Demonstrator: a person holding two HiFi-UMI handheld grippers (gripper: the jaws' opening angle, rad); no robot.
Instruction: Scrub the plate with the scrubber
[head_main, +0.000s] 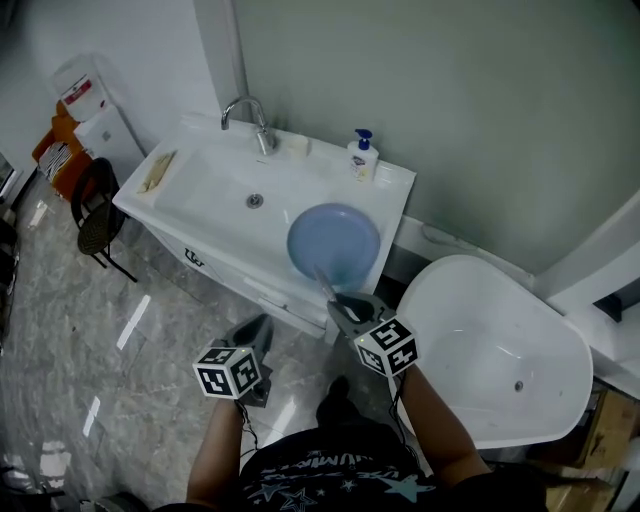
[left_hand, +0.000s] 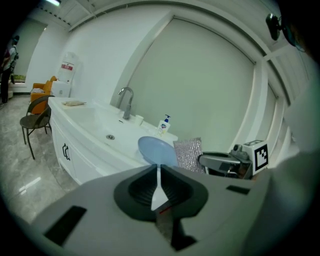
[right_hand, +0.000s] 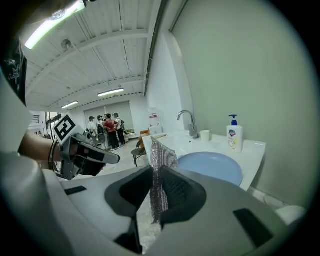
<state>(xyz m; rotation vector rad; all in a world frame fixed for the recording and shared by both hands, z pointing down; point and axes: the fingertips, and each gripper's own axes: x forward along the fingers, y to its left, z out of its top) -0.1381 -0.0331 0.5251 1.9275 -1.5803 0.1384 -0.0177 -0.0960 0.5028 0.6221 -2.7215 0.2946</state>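
A round blue plate (head_main: 333, 245) lies flat on the right end of the white sink counter (head_main: 395, 190); it also shows in both gripper views (left_hand: 156, 149) (right_hand: 212, 167). My right gripper (head_main: 345, 308) hovers just in front of the counter edge by the plate, shut on a silvery mesh scrubber (right_hand: 161, 165) that stands upright between its jaws (right_hand: 156, 176). The left gripper view shows the scrubber (left_hand: 189, 154) beside the plate. My left gripper (head_main: 258, 330) hangs lower left over the floor, apart from the plate, shut with nothing in it (left_hand: 159, 172).
A faucet (head_main: 255, 120), a small cup (head_main: 296, 145) and a soap bottle (head_main: 362, 155) stand at the back of the counter. A white tub (head_main: 500, 350) sits to the right. A chair (head_main: 98, 210) and a water dispenser (head_main: 95, 120) stand left. People (right_hand: 107, 130) stand far off.
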